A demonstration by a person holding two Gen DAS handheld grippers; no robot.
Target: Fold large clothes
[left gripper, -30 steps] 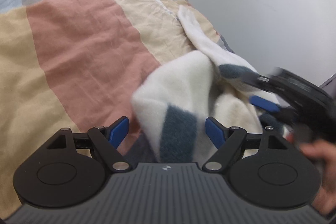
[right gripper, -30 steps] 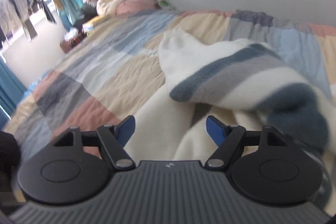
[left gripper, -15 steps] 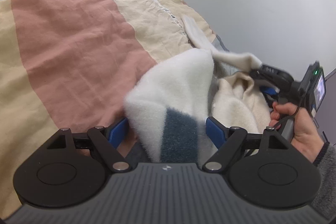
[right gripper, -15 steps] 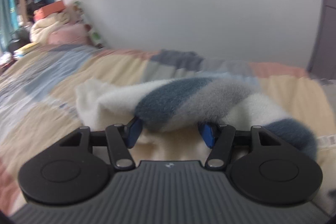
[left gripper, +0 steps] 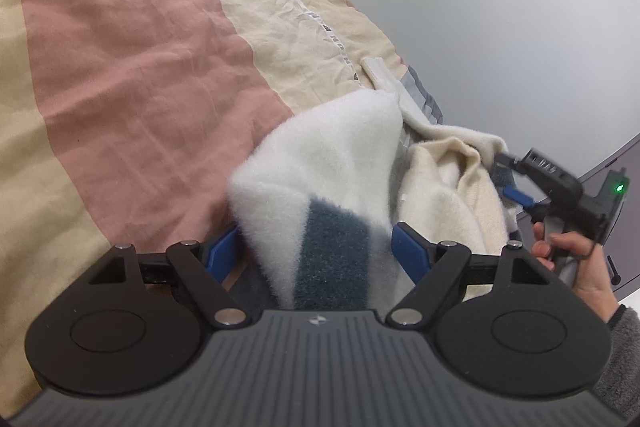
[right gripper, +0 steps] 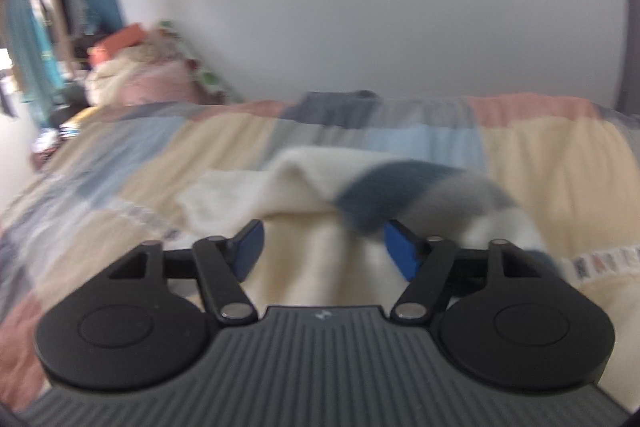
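Fleece garment (left gripper: 328, 167) lies bunched lengthwise along the bedspread (left gripper: 132, 75), blurred in the right view, filling the wide-spread left gripper (left gripper: 316, 251); right gripper (right gripper: 322, 247) has just been opening, cloth between unclamped pads.

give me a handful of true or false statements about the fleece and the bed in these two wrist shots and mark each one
1. The fluffy white fleece garment has a dark blue band. True.
2. The garment lies on a bare wooden floor. False: it lies on a patchwork bed cover of pink, beige, grey and blue blocks.
3. A bunch of the garment sits between the blue pads of the left claw. True.
4. The right claw is clamped tight with its pads touching. False: its pads stand well apart, having just opened, with fabric lying between them.
5. A bare hand holds the right claw's handle in the left wrist view. True.
6. The wall beside the bed is bright red. False: it is plain and pale.
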